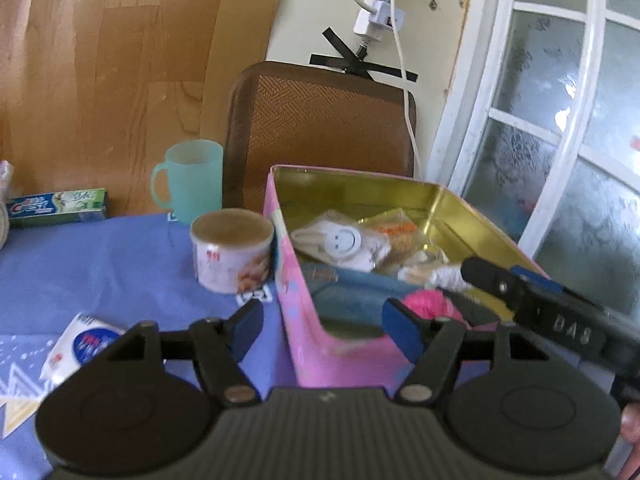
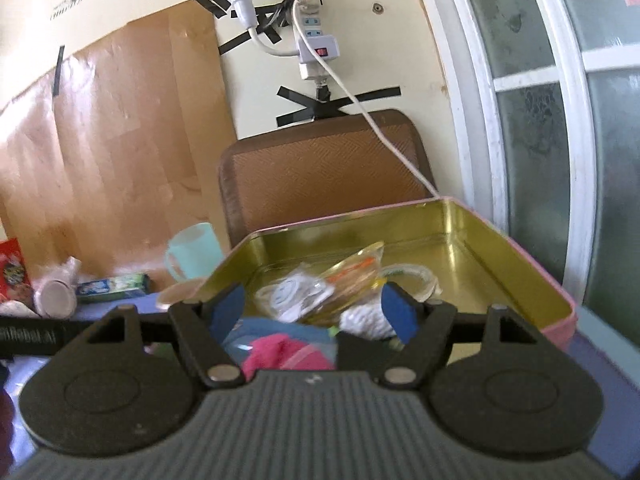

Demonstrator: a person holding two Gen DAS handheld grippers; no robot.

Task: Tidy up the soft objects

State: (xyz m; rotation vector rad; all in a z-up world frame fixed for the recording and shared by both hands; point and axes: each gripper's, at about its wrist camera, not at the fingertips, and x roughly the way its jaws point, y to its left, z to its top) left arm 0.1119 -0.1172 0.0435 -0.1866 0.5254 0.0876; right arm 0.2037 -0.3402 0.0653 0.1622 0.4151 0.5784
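A pink tin box (image 1: 340, 356) with a gold inside (image 2: 500, 280) stands open on the blue tablecloth. It holds soft items: a pink yarn ball (image 1: 428, 304) (image 2: 280, 354), a blue cloth (image 1: 352, 292) (image 2: 276, 326), a bagged white smiley item (image 1: 342, 240) (image 2: 286, 294), an orange packet (image 2: 352, 272) and white yarn (image 2: 366, 322). My left gripper (image 1: 324, 326) is open and empty, straddling the box's near left wall. My right gripper (image 2: 312, 308) is open and empty, just above the box contents; its fingers (image 1: 500, 280) show in the left wrist view over the box.
A tissue pack (image 1: 80, 346) lies left of the left gripper. A can (image 1: 232, 250), a teal mug (image 1: 192, 180) and a toothpaste box (image 1: 56, 206) stand further back. A brown chair (image 1: 320, 128) is behind the table. A window is at right.
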